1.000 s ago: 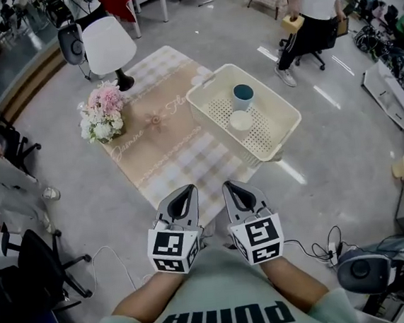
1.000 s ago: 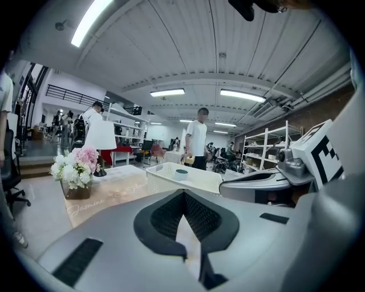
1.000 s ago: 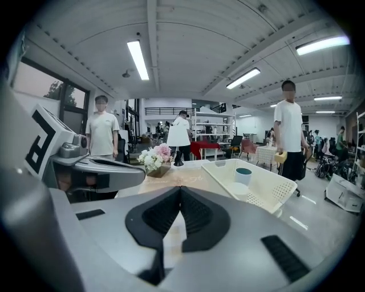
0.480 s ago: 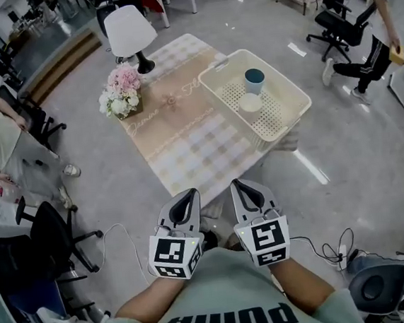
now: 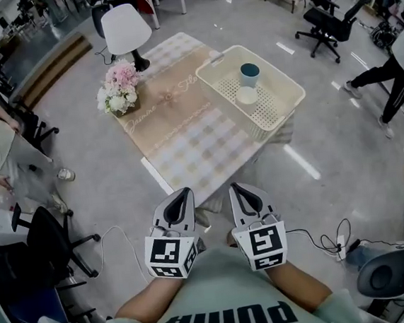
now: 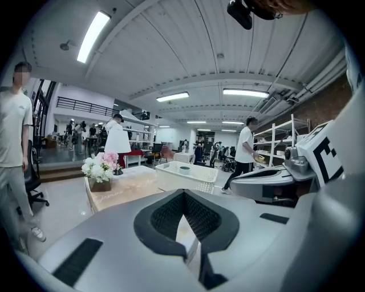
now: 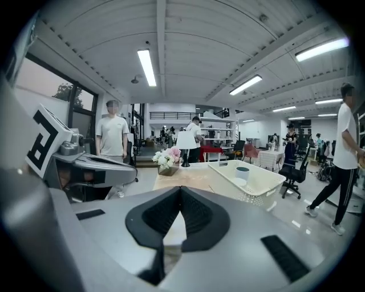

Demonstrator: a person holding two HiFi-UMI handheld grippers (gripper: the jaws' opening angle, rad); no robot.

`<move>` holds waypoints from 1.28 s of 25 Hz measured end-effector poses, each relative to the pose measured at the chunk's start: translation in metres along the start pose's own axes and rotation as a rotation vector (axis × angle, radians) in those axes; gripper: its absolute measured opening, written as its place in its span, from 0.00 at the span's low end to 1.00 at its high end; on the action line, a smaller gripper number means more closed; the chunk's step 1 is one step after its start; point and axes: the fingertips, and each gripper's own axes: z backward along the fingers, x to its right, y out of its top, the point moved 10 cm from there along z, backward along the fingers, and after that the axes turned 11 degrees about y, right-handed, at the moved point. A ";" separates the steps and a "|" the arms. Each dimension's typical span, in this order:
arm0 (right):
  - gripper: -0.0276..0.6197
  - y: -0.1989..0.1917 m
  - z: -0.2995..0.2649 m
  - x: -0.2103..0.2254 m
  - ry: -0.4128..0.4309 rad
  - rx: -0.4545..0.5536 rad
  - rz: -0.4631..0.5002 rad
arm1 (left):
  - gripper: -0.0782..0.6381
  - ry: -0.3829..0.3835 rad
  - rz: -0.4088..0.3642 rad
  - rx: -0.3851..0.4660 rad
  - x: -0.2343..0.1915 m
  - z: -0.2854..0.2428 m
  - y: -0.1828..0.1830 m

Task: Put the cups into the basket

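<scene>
Claws come first: the left claw (image 5: pixel 182 193) and the right claw (image 5: pixel 237 188) hang side by side low in the head view, close to the person's chest. Each has its jaws pressed together with nothing between them. Both point toward the table (image 5: pixel 158 177), which stands apart from them across a strip of grey floor (image 5: pixel 113 194). A checked cloth (image 5: pixel 210 135) covers the table. On its right end sits the cream basket (image 5: pixel 287 106), and both cups are inside it. A teal cup (image 5: pixel 250 74) stands upright toward the far side, and a white cup (image 5: pixel 247 95) sits just beside it, nearer. Pink and white flowers (image 5: pixel 118 87) stand at the table's left end, with a white lamp (image 5: pixel 126 28) beyond them.
</scene>
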 end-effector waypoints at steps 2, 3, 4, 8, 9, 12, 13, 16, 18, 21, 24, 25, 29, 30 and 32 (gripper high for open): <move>0.06 -0.002 -0.002 -0.009 -0.029 -0.004 -0.001 | 0.11 -0.018 -0.007 0.002 -0.009 0.004 0.000; 0.06 -0.003 -0.004 -0.013 -0.043 -0.010 0.000 | 0.11 -0.028 -0.010 0.002 -0.014 0.005 0.000; 0.06 -0.005 -0.005 -0.016 -0.055 -0.014 0.001 | 0.11 -0.037 -0.010 0.001 -0.017 0.007 -0.001; 0.06 -0.005 -0.011 -0.031 -0.094 -0.015 0.006 | 0.11 -0.066 -0.009 0.006 -0.031 0.011 -0.004; 0.06 -0.005 -0.011 -0.034 -0.103 -0.014 0.007 | 0.11 -0.071 -0.008 0.007 -0.033 0.011 -0.005; 0.06 -0.006 -0.011 -0.043 -0.122 -0.013 0.001 | 0.11 -0.085 -0.004 0.008 -0.040 0.012 -0.006; 0.06 -0.006 -0.011 -0.045 -0.128 -0.013 -0.003 | 0.11 -0.091 -0.005 0.010 -0.041 0.014 -0.006; 0.06 -0.007 -0.011 -0.049 -0.145 -0.011 -0.013 | 0.11 -0.110 -0.009 0.017 -0.043 0.015 -0.005; 0.06 -0.008 -0.011 -0.050 -0.152 -0.007 -0.018 | 0.11 -0.116 -0.010 0.016 -0.044 0.015 -0.006; 0.06 -0.008 -0.010 -0.052 -0.155 -0.005 -0.021 | 0.11 -0.115 -0.009 0.018 -0.046 0.017 -0.006; 0.06 -0.008 -0.008 -0.053 -0.157 -0.003 -0.023 | 0.11 -0.116 -0.011 0.017 -0.046 0.018 -0.006; 0.06 -0.008 -0.008 -0.053 -0.157 -0.002 -0.023 | 0.11 -0.116 -0.011 0.018 -0.045 0.018 -0.005; 0.06 -0.007 -0.007 -0.052 -0.155 -0.001 -0.025 | 0.11 -0.116 -0.011 0.015 -0.044 0.018 -0.004; 0.06 -0.007 -0.007 -0.052 -0.154 -0.001 -0.025 | 0.11 -0.116 -0.010 0.014 -0.044 0.018 -0.004; 0.06 -0.007 -0.007 -0.051 -0.153 -0.001 -0.025 | 0.11 -0.115 -0.009 0.013 -0.043 0.017 -0.004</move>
